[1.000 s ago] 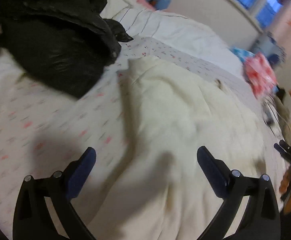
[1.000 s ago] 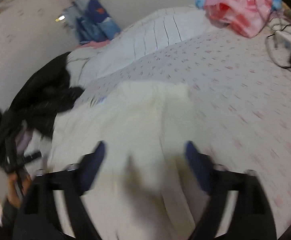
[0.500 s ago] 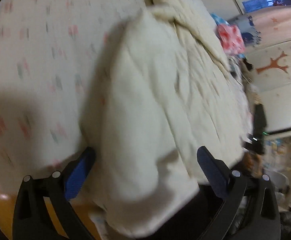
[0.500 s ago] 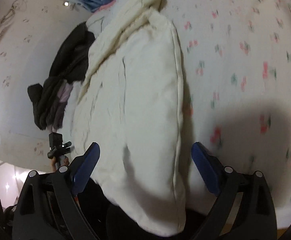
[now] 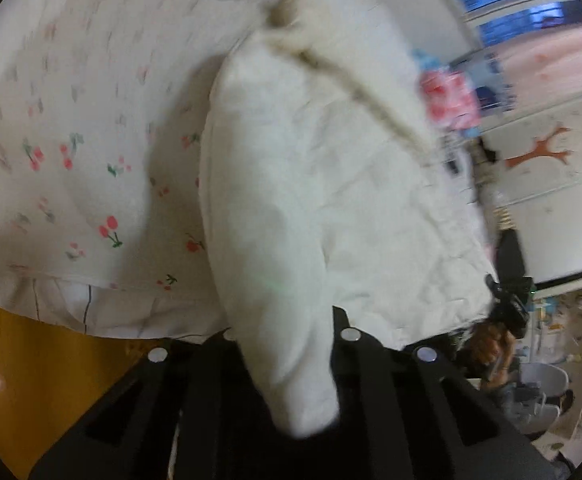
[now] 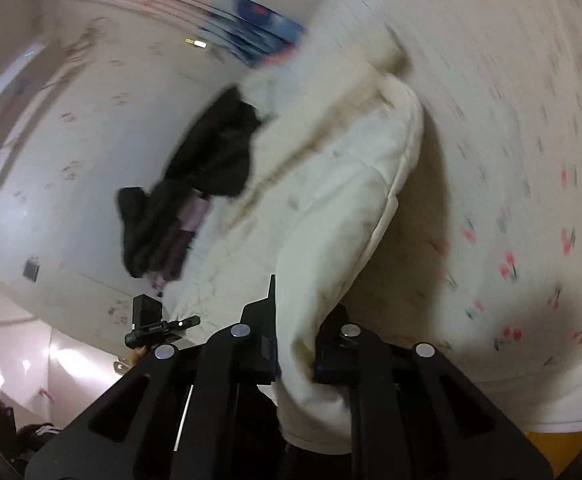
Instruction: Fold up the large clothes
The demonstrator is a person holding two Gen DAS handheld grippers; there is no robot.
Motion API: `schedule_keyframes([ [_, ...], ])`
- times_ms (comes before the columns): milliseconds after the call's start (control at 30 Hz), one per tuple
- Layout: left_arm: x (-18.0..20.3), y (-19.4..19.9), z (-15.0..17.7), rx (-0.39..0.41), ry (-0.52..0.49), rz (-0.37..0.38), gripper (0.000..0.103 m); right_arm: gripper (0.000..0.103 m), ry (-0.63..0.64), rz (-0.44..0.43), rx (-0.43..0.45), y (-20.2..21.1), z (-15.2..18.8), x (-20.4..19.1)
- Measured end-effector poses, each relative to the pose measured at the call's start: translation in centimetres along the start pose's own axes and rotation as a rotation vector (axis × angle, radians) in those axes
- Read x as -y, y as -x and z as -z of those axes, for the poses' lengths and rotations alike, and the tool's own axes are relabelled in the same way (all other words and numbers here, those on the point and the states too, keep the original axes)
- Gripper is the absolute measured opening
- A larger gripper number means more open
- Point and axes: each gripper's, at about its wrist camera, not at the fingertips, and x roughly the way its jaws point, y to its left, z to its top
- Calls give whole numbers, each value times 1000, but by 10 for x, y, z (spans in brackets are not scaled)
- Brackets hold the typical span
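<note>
Both sets of jaws have just snapped closed: left gripper (image 5: 291,344) and right gripper (image 6: 295,352) each pinch the cream garment (image 5: 311,184) at the bed's near edge. It lies across the cherry-print bedsheet (image 5: 71,140), a black jacket (image 6: 211,160) heaped beyond.

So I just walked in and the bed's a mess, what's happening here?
A person is folding a cream jacket on the cherry-print bedsheet. Both tongs have just closed on its near edge, left and right, at the foot of the bed. Dark clothes lie heaped farther up.
</note>
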Motion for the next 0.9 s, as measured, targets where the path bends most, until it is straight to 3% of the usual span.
schedule_keyframes([
  [100,22,40,12,44,-47,65,14,12,68,-31,8,31,-2,-28],
  [167,20,49,25,23,-70,70,15,13,78,-33,-46,40,7,-27],
  [233,6,43,35,-33,-93,57,23,21,47,9,-121,42,19,-5],
  [300,-28,25,45,-113,-35,27,35,44,-45,49,-189,41,34,33],
  [333,-44,19,47,-136,-5,42,35,48,-80,65,-202,38,37,46],
  [433,-72,23,46,-86,59,152,46,61,-184,25,-176,44,48,84],
  [500,-81,31,43,-42,77,209,74,74,-201,-21,-161,45,50,90],
  [600,-89,35,39,7,106,256,81,78,-201,-66,-162,37,48,88],
  [700,-85,12,32,-53,114,217,87,77,-197,-77,-183,14,46,86],
  [733,-81,3,31,-79,113,204,86,74,-192,-79,-189,7,45,84],
  [767,-73,-4,31,-81,92,177,84,55,-182,-84,-186,-2,45,78],
  [800,-66,-9,31,-72,72,163,54,29,-163,-74,-177,-15,44,73],
  [833,-56,-13,32,-90,50,136,32,21,-153,-62,-168,-20,43,69],
  [867,-50,-13,33,-87,51,107,18,18,-144,-63,-151,-22,41,64],
  [900,-42,-7,32,-56,41,102,12,16,-119,-64,-122,-19,37,54],
])
